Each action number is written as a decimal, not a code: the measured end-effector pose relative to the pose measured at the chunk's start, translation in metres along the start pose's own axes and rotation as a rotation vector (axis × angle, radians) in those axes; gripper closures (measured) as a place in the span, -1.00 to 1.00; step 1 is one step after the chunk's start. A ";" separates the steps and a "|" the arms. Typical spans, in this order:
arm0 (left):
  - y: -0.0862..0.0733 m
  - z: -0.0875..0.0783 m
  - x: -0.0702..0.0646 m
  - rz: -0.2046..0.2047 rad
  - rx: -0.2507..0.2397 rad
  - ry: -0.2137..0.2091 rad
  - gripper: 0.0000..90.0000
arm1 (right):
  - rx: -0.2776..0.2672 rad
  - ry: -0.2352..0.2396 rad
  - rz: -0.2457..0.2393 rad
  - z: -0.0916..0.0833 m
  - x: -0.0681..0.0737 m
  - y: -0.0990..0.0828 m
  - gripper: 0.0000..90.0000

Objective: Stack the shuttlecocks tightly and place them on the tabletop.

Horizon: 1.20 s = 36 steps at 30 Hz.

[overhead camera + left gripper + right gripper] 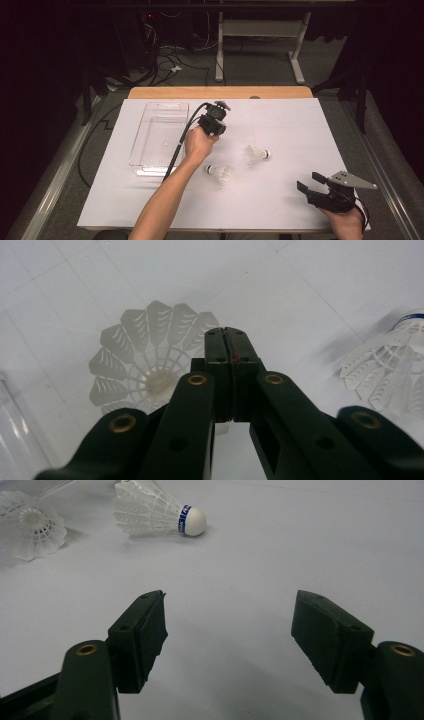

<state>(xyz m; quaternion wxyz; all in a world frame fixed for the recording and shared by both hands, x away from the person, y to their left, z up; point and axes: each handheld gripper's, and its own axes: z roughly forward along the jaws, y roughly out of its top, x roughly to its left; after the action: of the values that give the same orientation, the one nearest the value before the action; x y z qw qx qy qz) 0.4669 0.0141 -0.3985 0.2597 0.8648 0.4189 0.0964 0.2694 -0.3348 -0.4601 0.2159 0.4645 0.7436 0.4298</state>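
Below the left gripper (231, 340), jaws closed on nothing, a shuttlecock (150, 357) stands on the white table (280, 200), skirt up. Judged very light with fragile feathers: grip the skirt rim gently. Second shuttlecock (257, 154) lies at 3 o'clock; right gripper (229, 630) gapes empty

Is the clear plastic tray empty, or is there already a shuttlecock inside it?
Empty. In the high view the clear tray holds nothing; both shuttlecocks lie on the white table beside it.
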 end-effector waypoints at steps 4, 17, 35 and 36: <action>0.002 0.007 -0.003 0.005 0.009 -0.005 0.99 | 0.001 0.001 0.001 0.000 0.000 0.000 -0.32; 0.003 0.027 -0.005 -0.004 0.040 0.001 0.99 | 0.002 0.005 0.003 0.000 0.000 0.000 -0.32; 0.004 0.038 -0.014 0.014 0.043 0.023 0.97 | 0.005 0.005 -0.003 0.001 0.001 0.000 -0.32; 0.004 0.039 -0.015 0.013 0.042 0.021 0.96 | 0.004 0.005 -0.003 0.001 0.001 0.000 -0.32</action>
<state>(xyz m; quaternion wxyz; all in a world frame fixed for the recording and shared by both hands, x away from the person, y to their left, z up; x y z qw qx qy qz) 0.4749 -0.0138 -0.4288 0.2366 0.8715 0.4181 0.0985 0.2695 -0.3338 -0.4602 0.2138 0.4630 0.7457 0.4289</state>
